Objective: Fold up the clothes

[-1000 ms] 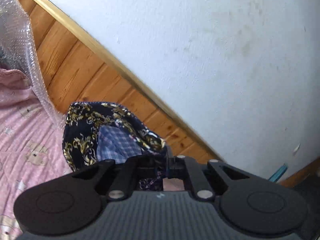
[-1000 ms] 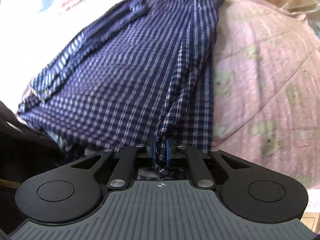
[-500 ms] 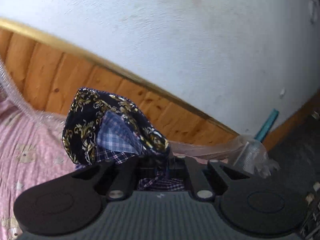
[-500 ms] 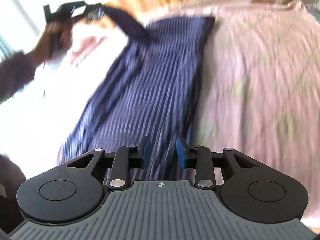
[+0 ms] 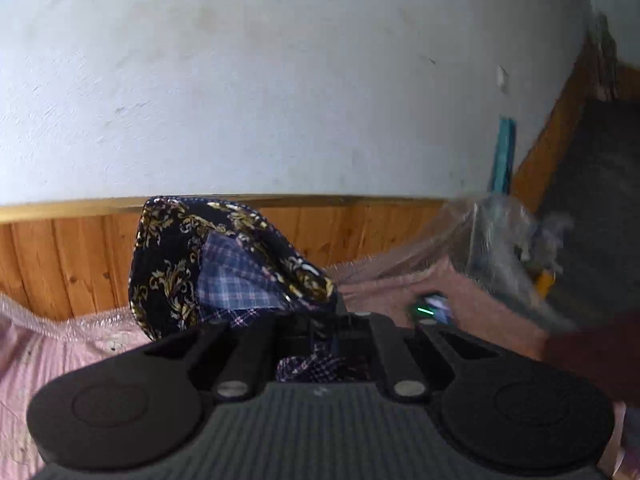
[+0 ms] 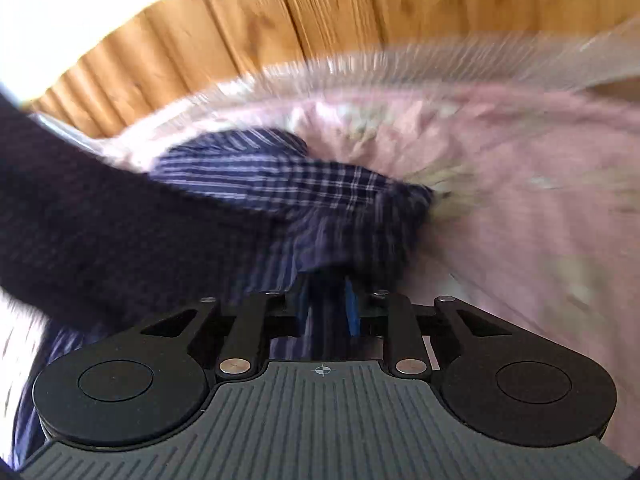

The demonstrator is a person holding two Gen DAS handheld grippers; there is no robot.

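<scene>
Left wrist: left gripper (image 5: 325,332) pinching plaid garment (image 5: 236,276); right gripper (image 6: 326,306) clamped on it too

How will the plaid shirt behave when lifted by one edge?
Likely floppy: the shirt bunches and sags on the bed. Probably light, as thin folds droop from the left tongs. May slip: only a small pinch sits in the right tongs.

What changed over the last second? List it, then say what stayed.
The right gripper let go of the plaid shirt half a second ago, swung toward the wooden wall, and now has shirt cloth between its fingers again. The left gripper turned rightward along the wall, carrying the collar. Unchanged: the left grip on the shirt, which lies on the pink bedspread.
</scene>
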